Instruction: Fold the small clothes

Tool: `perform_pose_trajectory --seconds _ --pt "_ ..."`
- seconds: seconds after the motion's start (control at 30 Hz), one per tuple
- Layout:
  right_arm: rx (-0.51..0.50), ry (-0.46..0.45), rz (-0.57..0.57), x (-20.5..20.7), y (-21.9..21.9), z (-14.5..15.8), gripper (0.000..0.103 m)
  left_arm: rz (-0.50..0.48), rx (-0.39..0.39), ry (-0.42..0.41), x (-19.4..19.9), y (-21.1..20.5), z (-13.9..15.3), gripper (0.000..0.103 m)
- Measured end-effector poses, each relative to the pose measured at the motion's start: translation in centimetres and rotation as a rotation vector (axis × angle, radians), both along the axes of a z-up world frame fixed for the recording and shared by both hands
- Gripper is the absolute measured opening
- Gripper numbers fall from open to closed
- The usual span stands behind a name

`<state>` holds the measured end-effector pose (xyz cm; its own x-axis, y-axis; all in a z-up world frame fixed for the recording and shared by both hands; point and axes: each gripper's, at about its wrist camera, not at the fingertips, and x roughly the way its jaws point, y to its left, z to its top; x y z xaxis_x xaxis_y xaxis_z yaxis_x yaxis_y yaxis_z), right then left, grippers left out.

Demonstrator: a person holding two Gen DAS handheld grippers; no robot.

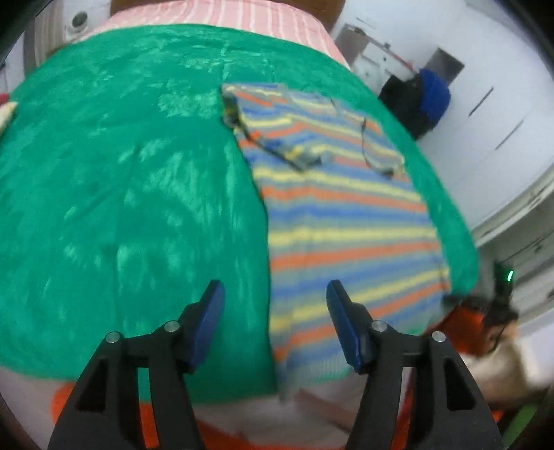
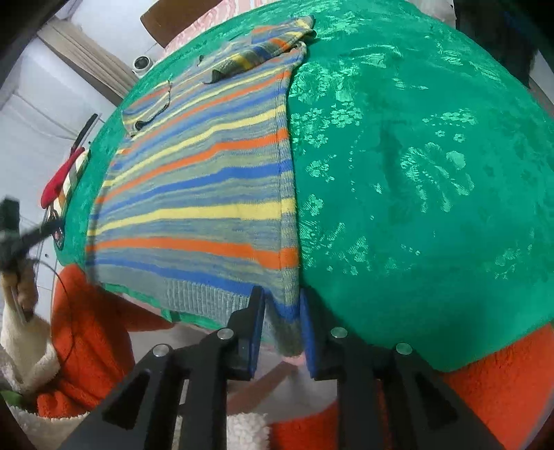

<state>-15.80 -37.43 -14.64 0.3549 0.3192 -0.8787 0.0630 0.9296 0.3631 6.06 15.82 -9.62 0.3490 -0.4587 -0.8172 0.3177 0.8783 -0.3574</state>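
Through the left wrist camera I see my left tool [image 1: 275,325] hanging open above the near edge of the green cloth [image 1: 121,190], its blue pads well apart with nothing between them. The striped sweater [image 1: 346,221] lies flat on that cloth ahead and to the right of the tool, its near hem passing under the right pad, its sleeves folded across the chest at the far end. Beyond the cloth a pink striped sheet [image 1: 225,14] shows. Far right of the tool, a dark bag with something blue [image 1: 420,102] sits by white cupboards. Through the right wrist camera, my right tool [image 2: 280,332] has its pads narrowly parted around the sweater's near corner [image 2: 282,322]; the hem sits between them, but I cannot tell whether they still press on it. The sweater [image 2: 194,194] stretches away ahead and left of this tool, and green cloth [image 2: 415,173] fills the right. An orange fleece sleeve [image 2: 90,322] shows lower left.
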Motion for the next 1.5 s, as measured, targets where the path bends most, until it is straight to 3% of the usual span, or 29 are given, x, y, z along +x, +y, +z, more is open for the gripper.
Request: perform_pose_trajectory --seconds 0.13,0.23,0.27,0.3,0.4,0.47,0.57,0.63,0.73,0.8,0.87,0.93,1.07,1.1,1.13,1.17,1.2,1.3,1.43,1.47,1.5 --pt "0.011 -0.016 -0.012 0.2 0.1 0.0 0.022 -0.028 -0.018 0.079 5.1 -3.0 -2.8 0.058" --pt "-0.002 -0.035 -0.005 0.3 0.6 0.2 0.022 -0.048 0.000 0.125 7.7 -5.5 -4.9 0.042" --pt "-0.005 -0.038 -0.003 0.4 0.6 0.2 0.022 -0.046 0.024 0.134 8.5 -6.3 -5.7 0.009" --pt "-0.008 -0.038 -0.002 0.4 0.6 0.1 0.022 -0.029 0.062 0.134 8.8 -7.0 -6.3 0.003" --pt "-0.016 -0.037 -0.003 0.9 0.6 -0.2 0.022 0.058 0.163 0.062 8.7 -7.0 -5.3 0.000" --pt "-0.029 -0.045 0.005 0.9 0.7 0.1 0.022 0.078 0.211 0.015 8.3 -6.1 -4.4 0.000" --pt "-0.034 -0.047 0.012 1.1 0.9 -0.2 0.023 0.077 0.217 0.053 8.2 -5.3 -5.8 0.000" --pt "-0.024 -0.040 0.008 1.4 0.7 -0.7 0.023 0.066 0.222 0.031 7.5 -5.5 -5.8 0.001" --pt "-0.009 -0.034 0.011 1.4 0.4 -0.3 0.023 0.097 0.176 0.047 5.9 -4.4 -4.6 0.013" --pt "-0.027 -0.041 0.020 0.9 0.1 0.4 0.030 0.099 0.146 0.025 3.5 -3.2 -3.3 0.045" --pt "-0.038 -0.038 0.038 0.2 0.0 0.9 0.035 0.072 0.141 0.018 0.4 -2.6 -2.6 0.060" --pt "-0.032 -0.021 0.071 -0.2 0.1 0.9 0.035 0.030 0.167 0.039 -2.3 -2.8 -3.1 0.061" --pt "-0.023 0.025 0.139 0.1 1.4 -0.6 0.034 -0.033 0.300 0.056 -5.9 -4.6 -5.8 0.061" --pt "-0.027 0.030 0.142 0.3 1.5 -0.9 0.032 -0.043 0.320 0.057 -6.3 -5.0 -6.3 0.054" --pt "-0.021 0.033 0.141 0.5 1.6 -1.1 0.016 -0.047 0.331 0.059 -6.6 -5.5 -6.7 0.045" --pt "-0.017 0.030 0.134 0.6 1.6 -1.0 0.006 -0.056 0.327 0.065 -6.9 -5.9 -7.1 0.021" --pt "-0.021 0.030 0.127 0.7 1.5 -0.8 0.006 -0.071 0.323 0.068 -7.0 -6.2 -7.3 0.005" --pt "-0.079 0.055 0.109 0.1 1.3 0.4 0.006 -0.099 0.394 0.028 -7.6 -6.8 -7.4 0.004" --pt "-0.096 0.080 0.071 -0.6 0.8 -0.3 0.007 -0.081 0.393 0.017 -7.7 -6.7 -7.7 0.009" --pt "-0.100 0.077 0.074 -0.4 0.9 -0.6 0.011 -0.073 0.387 0.015 -7.9 -6.6 -7.2 0.015" --pt "-0.105 0.087 0.079 -0.2 1.0 -0.7 0.017 -0.061 0.387 0.004 -8.3 -6.2 -6.5 0.029"
